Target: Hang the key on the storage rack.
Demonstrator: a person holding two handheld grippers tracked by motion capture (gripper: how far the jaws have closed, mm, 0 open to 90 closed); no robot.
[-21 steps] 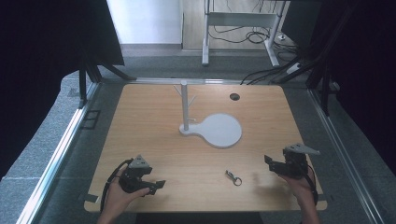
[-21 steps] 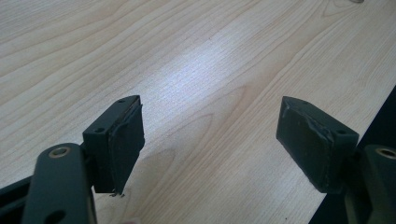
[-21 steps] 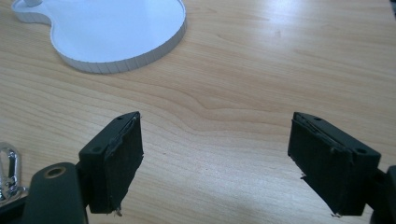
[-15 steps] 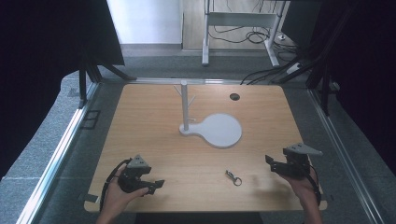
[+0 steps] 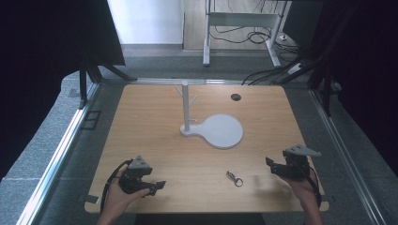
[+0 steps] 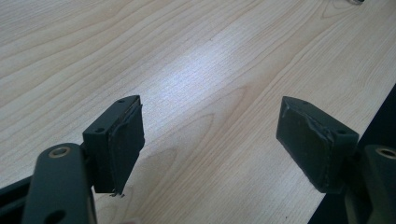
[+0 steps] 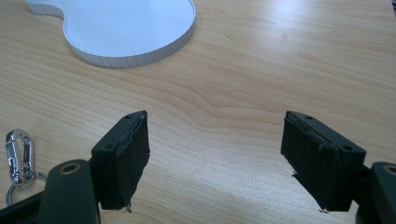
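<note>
While both grippers idle near the table's (image 5: 155, 140) front edge, the keyring (image 5: 234, 177) lies between them.

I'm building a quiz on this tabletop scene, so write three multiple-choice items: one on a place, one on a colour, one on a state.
1. Where does the small silver metal carabiner clip with its ring lie on the light wooden table?
A. on the white base
B. near the front edge, between the two claws
C. hung on the stand

2. What colour is the flat round-ended plastic stand base?
A. white
B. black
C. red

3. How do the jaws of the right claw stand?
A. shut on the clip
B. shut on nothing
C. open, with nothing between them

Key: 1 B, the high view shows the clip on bare wood between the left claw and the right one. 2 A, the base is plainly white in the right gripper view. 3 C, bare table shows between the two pads.
</note>
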